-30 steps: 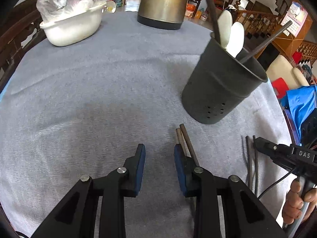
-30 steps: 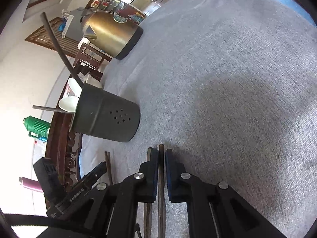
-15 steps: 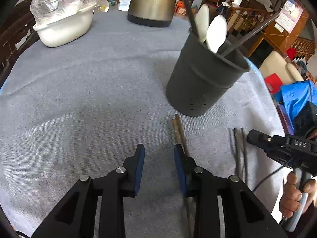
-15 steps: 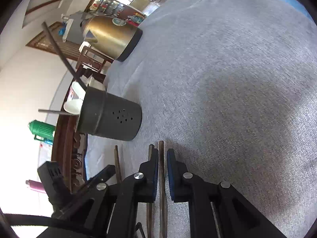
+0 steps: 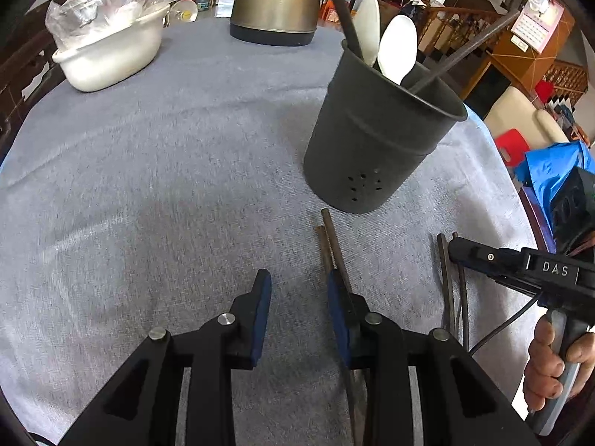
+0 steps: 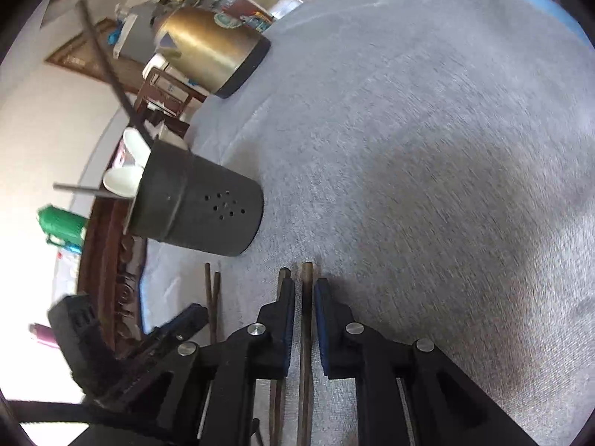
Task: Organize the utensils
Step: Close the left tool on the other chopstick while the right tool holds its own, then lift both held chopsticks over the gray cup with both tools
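Observation:
A dark grey utensil holder [image 5: 379, 137] stands on the grey cloth with two white spoons [image 5: 394, 48] and dark chopsticks in it; it also shows in the right wrist view [image 6: 197, 212]. My left gripper [image 5: 297, 290] is open and empty, with a pair of brown chopsticks [image 5: 331, 241] lying by its right finger. My right gripper [image 6: 305, 291] is slightly open around one brown chopstick [image 6: 306, 319] on the cloth; its mate [image 6: 280, 278] lies outside the left finger. Another pair [image 6: 212, 297] lies further left.
A brass kettle [image 5: 275, 0] stands at the back and a white basin [image 5: 111, 55] with a plastic bag at the back left. The table edge [image 5: 498, 156] runs close behind the holder at the right. The right gripper's body [image 5: 520, 264] sits beside the left one.
The right gripper's jaws have parted slightly around the chopstick. The left gripper has drifted a little, staying open; the holder looks nearer its centre.

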Available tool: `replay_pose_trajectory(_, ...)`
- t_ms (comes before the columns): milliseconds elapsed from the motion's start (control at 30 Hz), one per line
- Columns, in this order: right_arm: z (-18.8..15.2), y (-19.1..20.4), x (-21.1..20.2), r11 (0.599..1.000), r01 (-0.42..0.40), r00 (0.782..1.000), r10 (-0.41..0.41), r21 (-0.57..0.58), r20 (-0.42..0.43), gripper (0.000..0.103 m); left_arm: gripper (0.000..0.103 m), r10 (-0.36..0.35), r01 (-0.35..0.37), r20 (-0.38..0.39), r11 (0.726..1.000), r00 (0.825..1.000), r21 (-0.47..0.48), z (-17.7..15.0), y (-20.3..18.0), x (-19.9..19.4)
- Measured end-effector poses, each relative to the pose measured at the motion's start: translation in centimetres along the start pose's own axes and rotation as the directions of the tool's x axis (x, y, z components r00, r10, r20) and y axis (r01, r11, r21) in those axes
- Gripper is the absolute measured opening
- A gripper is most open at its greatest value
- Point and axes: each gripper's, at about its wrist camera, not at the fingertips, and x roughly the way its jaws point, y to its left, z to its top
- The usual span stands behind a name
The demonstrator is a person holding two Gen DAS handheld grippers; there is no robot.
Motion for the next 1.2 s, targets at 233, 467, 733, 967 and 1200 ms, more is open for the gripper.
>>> replay_pose_trajectory(233,0.2,0.3,0.3,0.999,0.036,0.999,-0.036,-0.034,-0.006,0.008,0.032,-0.019,0.02,-0.007,1.0,1.0,0.018,0.7,-1.3,0.5)
replay_pose_trajectory(467,0.2,0.2,0.3,0.997,0.037,0.999,-0.037,-0.061,0.003,0.007,0.041,-0.014,0.014,-0.007,0.999,1.0,0.037,0.1,-2.8,0.7)
replay_pose_trajectory(733,0.1,-0.2,0.3,0.998,0.029,1.0,-0.029,-0.062,-0.007,0.007,0.041,0.022,-0.021,-0.02,0.997,1.0,0.074,-0.5,-3.7,1.3)
replay_pose_trajectory(967,0.5,3.1,1.0,0.959,0.19,0.975,-0.209,-0.211,-0.071,0.008,0.036,0.066,-0.059,-0.04,0.987,0.997,0.151,1.9,-5.9,3.4)
replay_pose_trajectory(1200,0.3,5.2,1.8,0.917,0.254,0.961,-0.275,-0.308,-0.025,0.008,0.006,0.011,-0.002,-0.066,0.991,0.998,0.137,3.4,-6.5,4.5)
